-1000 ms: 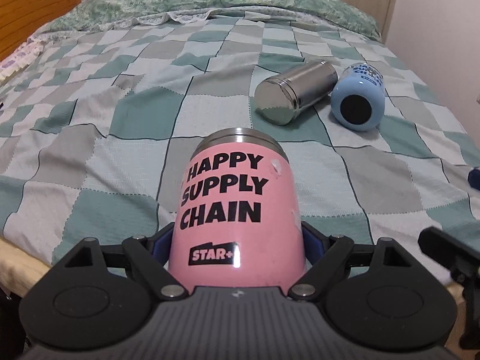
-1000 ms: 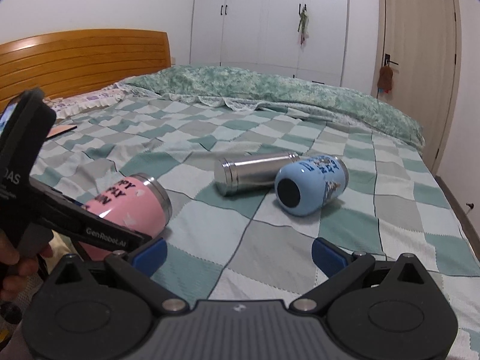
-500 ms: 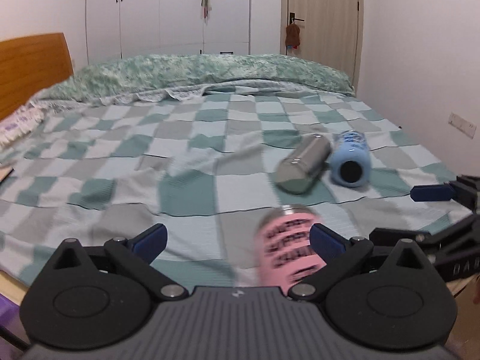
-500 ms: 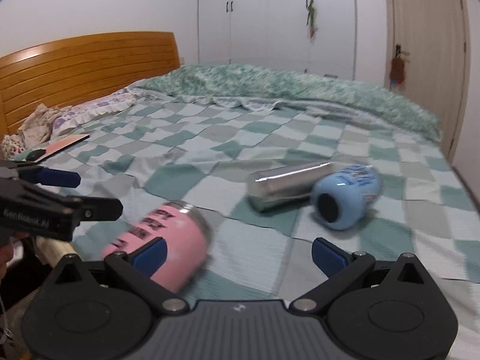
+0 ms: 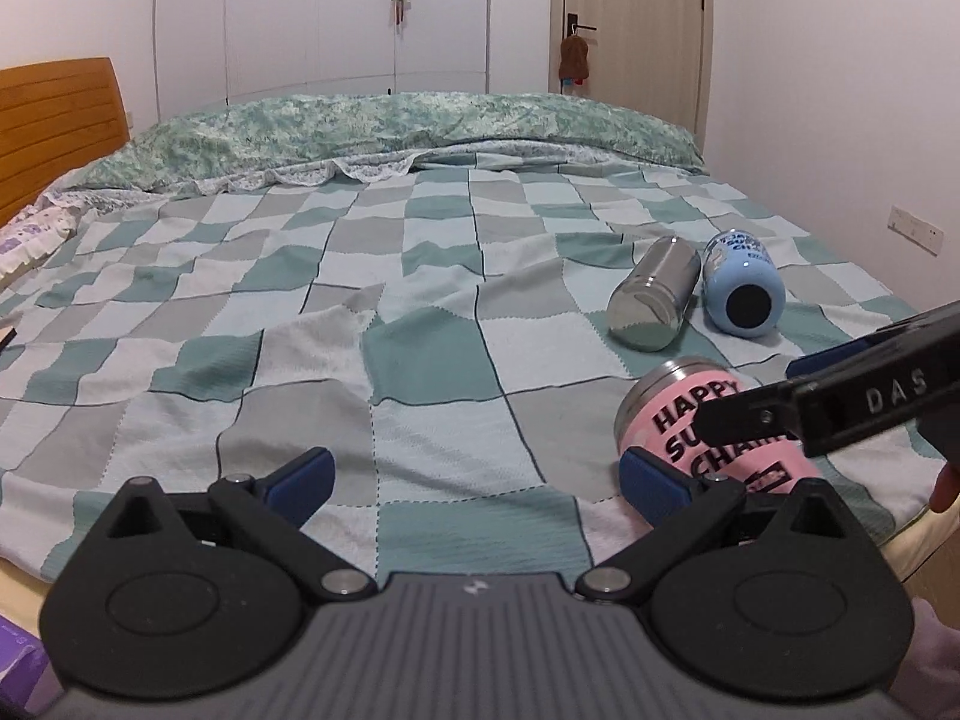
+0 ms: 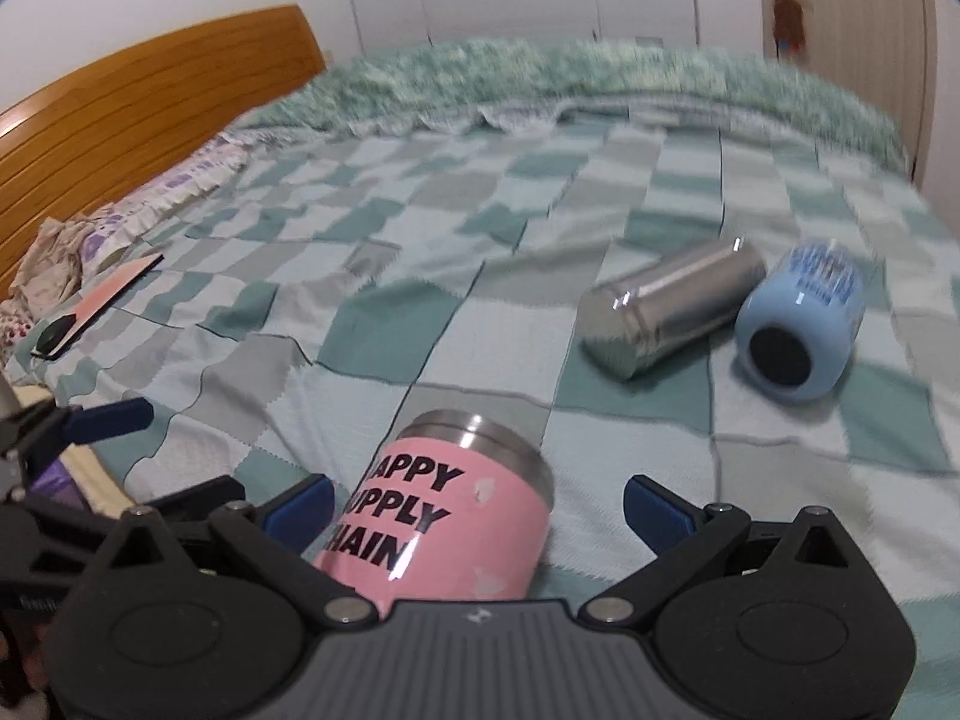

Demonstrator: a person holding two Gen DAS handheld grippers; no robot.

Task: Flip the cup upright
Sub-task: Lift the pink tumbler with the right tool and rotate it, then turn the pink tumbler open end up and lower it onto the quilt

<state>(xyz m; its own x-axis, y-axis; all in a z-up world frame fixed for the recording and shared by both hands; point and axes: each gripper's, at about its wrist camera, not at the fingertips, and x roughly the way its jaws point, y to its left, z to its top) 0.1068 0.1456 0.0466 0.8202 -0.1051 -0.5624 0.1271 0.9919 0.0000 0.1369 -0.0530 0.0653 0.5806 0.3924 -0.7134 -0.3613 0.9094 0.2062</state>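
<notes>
A pink cup (image 5: 702,426) printed "HAPPY SUPPLY CHAIN" lies on its side near the bed's front edge, steel rim pointing away. It also shows in the right wrist view (image 6: 444,516), between the open fingers of my right gripper (image 6: 480,507), untouched by either pad. My left gripper (image 5: 474,477) is open and empty, to the left of the cup. A steel cup (image 5: 654,312) (image 6: 672,315) and a blue cup (image 5: 744,294) (image 6: 801,330) lie on their sides farther back. The right gripper's finger crosses the left wrist view (image 5: 852,396).
The bed has a green and grey checked blanket (image 5: 420,360) with folds. A wooden headboard (image 6: 138,96) is at the left. A flat pink item (image 6: 102,306) lies near the left edge. A door and wardrobes stand behind.
My left gripper let go of the pink cup and moved away to the left. My right gripper moved in low around the pink cup.
</notes>
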